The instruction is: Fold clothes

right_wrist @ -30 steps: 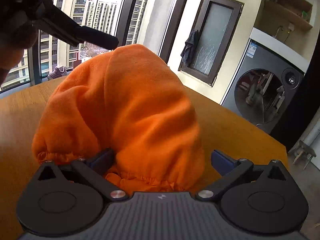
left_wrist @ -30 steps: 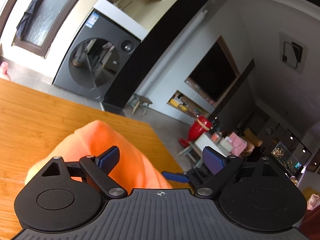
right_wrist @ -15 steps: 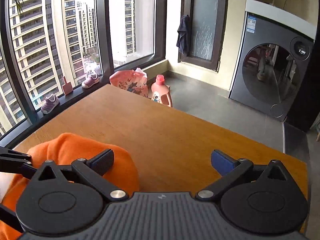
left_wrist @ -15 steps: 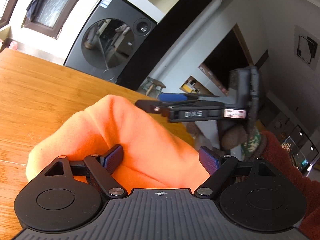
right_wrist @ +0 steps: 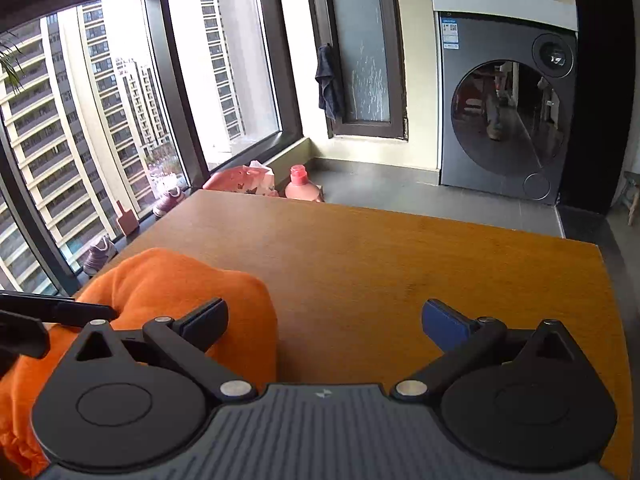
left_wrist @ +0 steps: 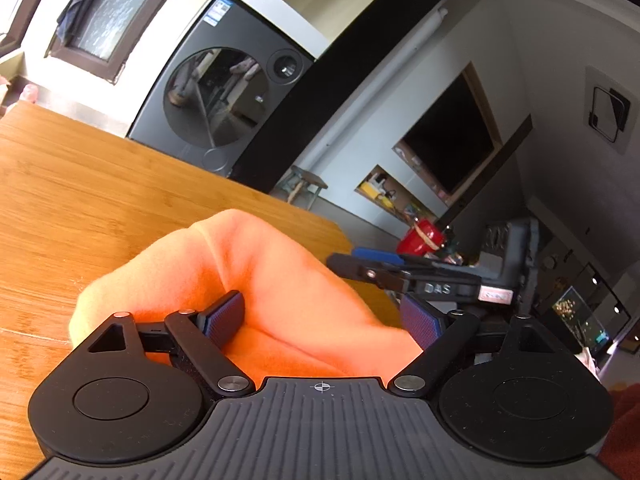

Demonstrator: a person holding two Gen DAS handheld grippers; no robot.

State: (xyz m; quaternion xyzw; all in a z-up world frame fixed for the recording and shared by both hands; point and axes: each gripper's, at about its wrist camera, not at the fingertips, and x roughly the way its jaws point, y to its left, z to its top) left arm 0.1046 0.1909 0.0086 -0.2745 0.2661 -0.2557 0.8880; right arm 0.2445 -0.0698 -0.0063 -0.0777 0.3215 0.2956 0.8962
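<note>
Daylight floods in through the windows (right_wrist: pixel 120 120), bright and nearly blown out. The table (right_wrist: pixel 400 264) is evenly lit with soft shadows. Fisheye bending curves the edges. The room beyond the washer (left_wrist: pixel 224 100) looks dimmer, perhaps slightly soft.

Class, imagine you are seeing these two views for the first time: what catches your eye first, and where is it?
The bright orange garment bunched on the wooden table, lying between the open left gripper. Next, the grey washing machine beyond the table's far edge.

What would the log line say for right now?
left gripper: open, around orange garment | right gripper: open, beside garment | wooden table: garment bunched
</note>
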